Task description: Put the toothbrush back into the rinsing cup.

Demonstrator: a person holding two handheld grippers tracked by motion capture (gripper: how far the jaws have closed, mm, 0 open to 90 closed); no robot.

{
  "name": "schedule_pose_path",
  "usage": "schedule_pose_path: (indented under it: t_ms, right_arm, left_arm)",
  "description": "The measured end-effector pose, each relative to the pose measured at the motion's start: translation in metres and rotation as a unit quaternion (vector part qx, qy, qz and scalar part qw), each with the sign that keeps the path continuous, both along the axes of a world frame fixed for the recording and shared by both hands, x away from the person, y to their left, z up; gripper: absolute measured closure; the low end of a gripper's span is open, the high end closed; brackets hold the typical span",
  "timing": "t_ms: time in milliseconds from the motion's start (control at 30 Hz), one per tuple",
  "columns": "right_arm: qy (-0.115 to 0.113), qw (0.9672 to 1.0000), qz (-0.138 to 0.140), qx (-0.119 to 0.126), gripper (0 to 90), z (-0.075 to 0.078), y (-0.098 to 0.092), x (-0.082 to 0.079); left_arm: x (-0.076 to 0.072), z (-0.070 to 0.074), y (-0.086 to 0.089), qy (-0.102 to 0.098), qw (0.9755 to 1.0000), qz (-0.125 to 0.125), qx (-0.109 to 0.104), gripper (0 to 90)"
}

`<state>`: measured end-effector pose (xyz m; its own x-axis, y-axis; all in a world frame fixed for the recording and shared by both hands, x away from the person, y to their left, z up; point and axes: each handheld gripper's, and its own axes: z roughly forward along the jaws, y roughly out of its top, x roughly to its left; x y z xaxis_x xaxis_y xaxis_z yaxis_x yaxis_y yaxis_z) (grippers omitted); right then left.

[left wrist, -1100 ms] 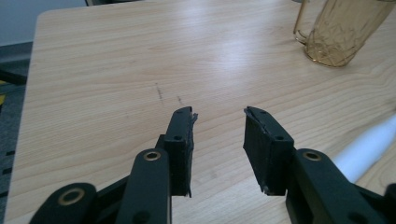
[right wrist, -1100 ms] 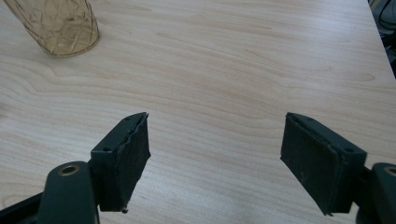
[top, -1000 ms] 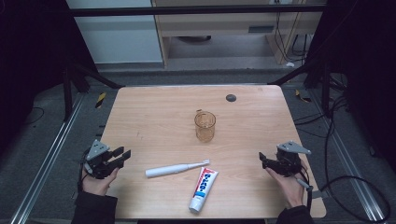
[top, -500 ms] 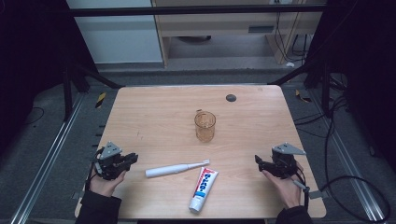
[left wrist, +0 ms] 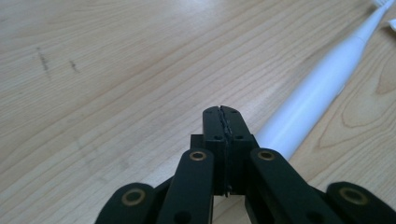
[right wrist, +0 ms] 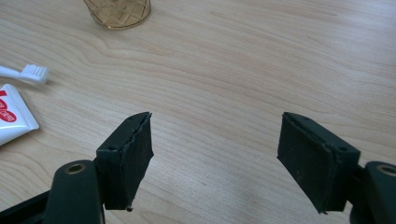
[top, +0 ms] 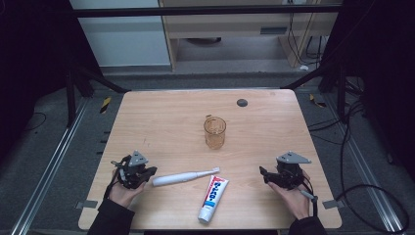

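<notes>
Just right of the closed left tool (top: 147, 172) lies the toothbrush (top: 183, 177)

A: Any writing you can read here?
B: Only on the toothpaste tube (top: 213, 198). It carries red and blue print along its white body, too small and blurred to make out.
A: In the right gripper view?
B: Just a red patch, no legible letters

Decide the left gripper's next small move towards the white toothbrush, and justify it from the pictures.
Probably open the fingers first. The left gripper has just closed, pads together with nothing between them, while the toothbrush lies on the table just beside its tip. Only opened fingers could then straddle the handle and close on it.
</notes>
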<state>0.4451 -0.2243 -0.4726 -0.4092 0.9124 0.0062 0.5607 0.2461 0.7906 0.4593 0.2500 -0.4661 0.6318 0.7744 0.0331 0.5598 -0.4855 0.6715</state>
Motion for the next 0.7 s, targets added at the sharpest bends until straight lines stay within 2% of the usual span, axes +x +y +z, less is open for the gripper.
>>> schedule_pose_path:
  t_ms: [100,400,700]
  right_arm:
    - [0.0,0.9999,0.004,-0.009,25.9,-0.0016,0.0013,0.001]
    - [0.004,0.9999,0.003,-0.011,25.6,-0.0027,0.0005,0.0012]
    - [0.005,0.9999,0.002,-0.011,25.2,-0.0028,0.0004,0.0011]
  left_arm:
    - [0.0004,-0.0026,-0.0022,0.008,0.9999,-0.006,0.006,89.1]
    - [-0.0011,-0.0053,-0.0039,0.018,0.9997,-0.014,0.007,89.2]
    - [-0.0067,-0.0045,-0.0067,0.02,0.9995,-0.022,0.008,89.2]
